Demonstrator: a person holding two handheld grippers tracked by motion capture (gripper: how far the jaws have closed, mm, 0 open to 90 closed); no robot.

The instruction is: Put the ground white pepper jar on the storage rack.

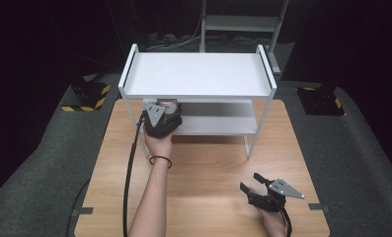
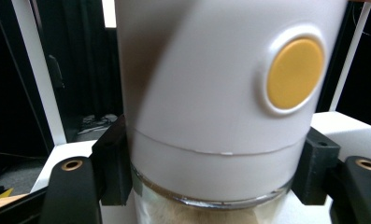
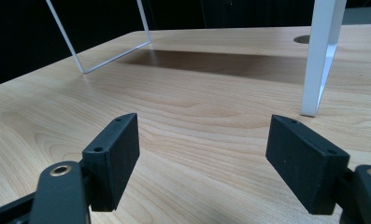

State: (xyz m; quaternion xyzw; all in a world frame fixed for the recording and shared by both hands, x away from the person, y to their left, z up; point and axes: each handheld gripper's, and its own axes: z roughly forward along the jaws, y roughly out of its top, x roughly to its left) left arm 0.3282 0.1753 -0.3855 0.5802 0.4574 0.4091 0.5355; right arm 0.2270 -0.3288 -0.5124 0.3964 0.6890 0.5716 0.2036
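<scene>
A jar (image 2: 211,93) with a tall white lid, a round yellow button and a clear glass base stands between the black pads (image 2: 113,163) of my left gripper (image 2: 211,158), which is shut on it. From above, that gripper (image 1: 165,112) reaches in at the left end of the white rack's lower shelf (image 1: 218,126), and the jar (image 1: 170,105) peeks out just under the top shelf (image 1: 198,74). My right gripper (image 1: 250,183) rests near the table's front right, open, with nothing between its pads (image 3: 115,158).
The white two-tier rack stands at the back of the wooden table (image 1: 208,168); its front right leg (image 3: 321,56) rises ahead of the right gripper. A black cable (image 1: 129,173) trails from the left gripper along the forearm. Dark floor surrounds the table.
</scene>
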